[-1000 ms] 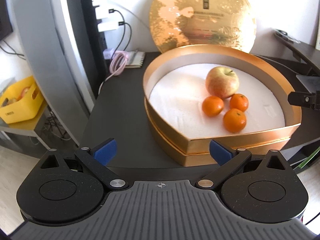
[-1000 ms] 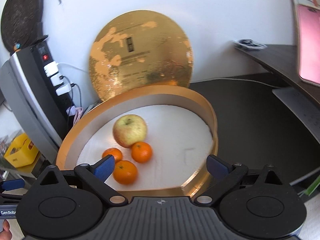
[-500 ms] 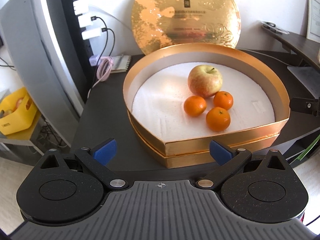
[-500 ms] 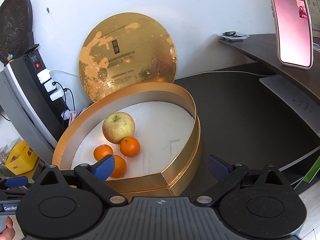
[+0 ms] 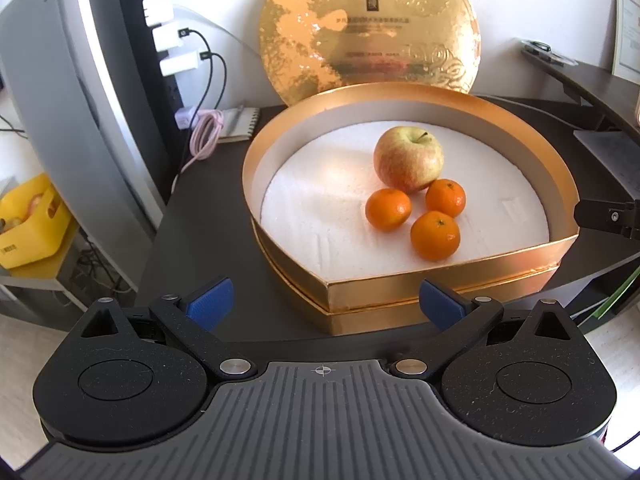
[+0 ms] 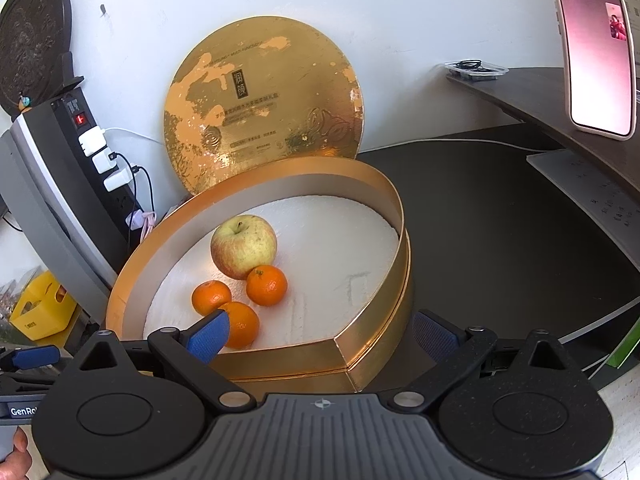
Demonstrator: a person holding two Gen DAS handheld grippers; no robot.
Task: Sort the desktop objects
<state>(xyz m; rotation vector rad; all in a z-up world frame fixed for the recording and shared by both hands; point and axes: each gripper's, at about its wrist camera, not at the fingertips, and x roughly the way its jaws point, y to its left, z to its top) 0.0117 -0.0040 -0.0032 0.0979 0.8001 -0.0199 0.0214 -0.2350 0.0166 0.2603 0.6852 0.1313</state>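
A gold heart-shaped box [image 5: 440, 276] [image 6: 376, 344] with a white foam floor sits on the dark desk. Inside lie an apple [image 5: 409, 159] [image 6: 244, 246] and three tangerines [image 5: 435, 235] [image 6: 267, 285] close together. My left gripper [image 5: 324, 305] is open, held in front of the box's near point, nothing between its blue pads. My right gripper [image 6: 320, 334] is also open, just before the box's near wall; its left pad overlaps one tangerine in the picture. The right gripper's tip [image 5: 608, 216] shows at the right edge of the left wrist view.
The round gold lid [image 5: 370, 28] [image 6: 264, 108] leans on the wall behind the box. A power strip with chargers [image 5: 172, 40], a pink cable [image 5: 204, 138] and a notepad [image 5: 240, 124] lie at left. A phone [image 6: 598, 56] stands at right; a yellow crate [image 5: 28, 220] below left.
Both grippers have pulled back and shifted, so the box sits farther and more to the centre-left in the right wrist view. The fruit has not moved. Both grippers stay open.
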